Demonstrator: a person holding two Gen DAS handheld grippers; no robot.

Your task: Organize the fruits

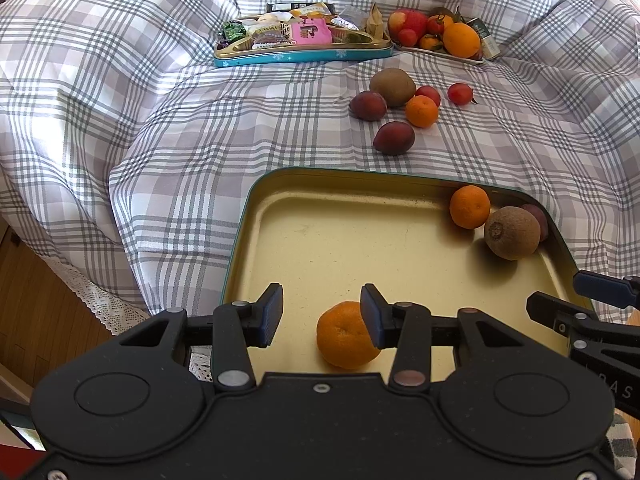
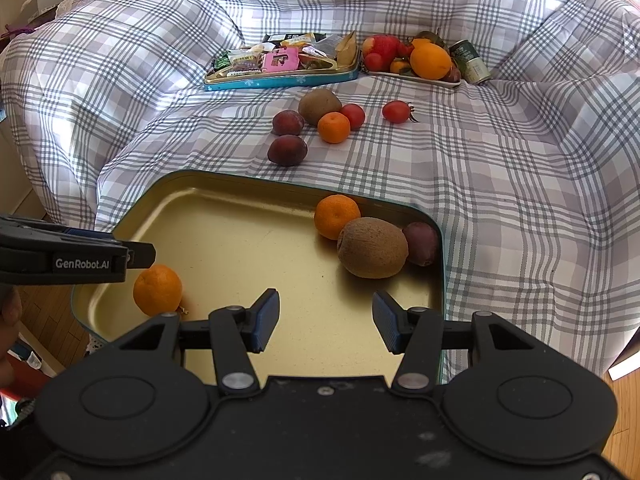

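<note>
A gold tin tray (image 1: 320,232) with a teal rim lies on the checked bedcover. My left gripper (image 1: 322,316) hangs open over its near end. A tangerine (image 1: 344,334) rests on the tray floor under the jaws, close to the right finger (image 1: 372,316) and apart from the left one. In the far right corner sit another tangerine (image 2: 337,216), a kiwi (image 2: 372,247) and a plum (image 2: 420,243). My right gripper (image 2: 326,320) stands open above the tray's bare middle, with nothing between its fingers. Loose on the cover beyond lie a kiwi (image 1: 393,87), two plums (image 1: 394,138), a tangerine (image 1: 421,111) and two tomatoes (image 1: 460,93).
At the back stand a teal tin of wrapped snacks (image 1: 300,54) and a white plate piled with fruit (image 1: 436,50), with a green can (image 2: 470,62) beside it. The bed's lace edge (image 1: 104,304) drops to a wooden floor (image 1: 36,292) on the left.
</note>
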